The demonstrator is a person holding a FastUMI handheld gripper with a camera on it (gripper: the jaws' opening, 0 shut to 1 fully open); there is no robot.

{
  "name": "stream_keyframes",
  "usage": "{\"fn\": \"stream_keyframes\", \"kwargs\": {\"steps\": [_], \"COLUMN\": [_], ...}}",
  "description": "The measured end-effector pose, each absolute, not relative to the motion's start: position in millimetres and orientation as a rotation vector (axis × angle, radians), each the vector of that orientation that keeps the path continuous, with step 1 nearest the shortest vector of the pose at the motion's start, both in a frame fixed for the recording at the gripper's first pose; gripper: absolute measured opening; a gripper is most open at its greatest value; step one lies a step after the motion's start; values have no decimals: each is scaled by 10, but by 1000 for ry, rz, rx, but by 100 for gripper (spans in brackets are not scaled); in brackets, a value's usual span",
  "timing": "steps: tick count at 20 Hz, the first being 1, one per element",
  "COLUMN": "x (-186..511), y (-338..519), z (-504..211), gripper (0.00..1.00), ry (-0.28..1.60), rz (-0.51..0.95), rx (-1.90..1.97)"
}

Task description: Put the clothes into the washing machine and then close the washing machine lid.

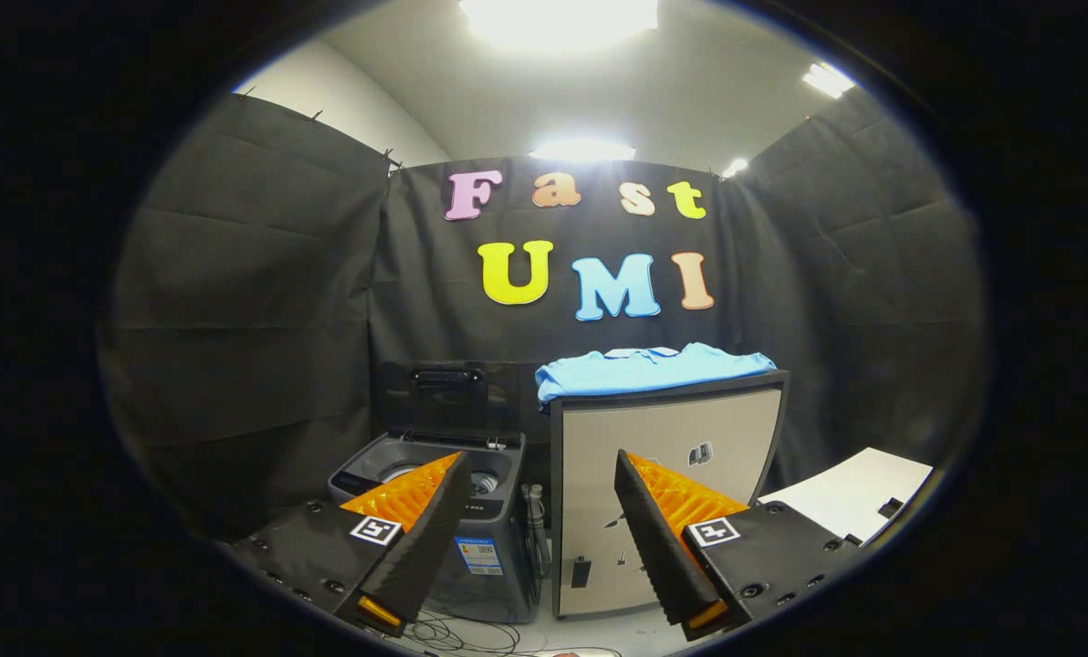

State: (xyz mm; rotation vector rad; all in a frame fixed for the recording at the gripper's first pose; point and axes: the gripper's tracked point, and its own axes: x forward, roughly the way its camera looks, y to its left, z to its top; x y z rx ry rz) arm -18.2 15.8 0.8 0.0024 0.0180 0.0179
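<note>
Gripper view: the gripper (539,474) is held well back from the work area, its fingers spread apart with nothing between them. Beyond the fingers stands a small top-loading washing machine (434,511), its lid (453,392) raised upright against the booth wall and the drum opening exposed. Just beside it, on the right, stands a taller cabinet (667,484). A folded blue garment (649,370) lies on the cabinet top, apart from the gripper and untouched. A white board (859,497) lies low to the right, and loose cables (466,634) trail on the floor below the machine. Assessment: no step is complete. The garment remains to be grasped, carried to the drum and released, and the lid then lowered.
</note>
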Motion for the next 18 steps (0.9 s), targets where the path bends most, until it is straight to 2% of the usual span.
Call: {"fn": "stream_keyframes", "kwargs": {"steps": [6, 18], "x": [-227, 78], "y": [243, 4], "z": [77, 875], "gripper": [98, 98], "ry": [28, -52], "rz": [30, 10], "rx": [4, -29]}}
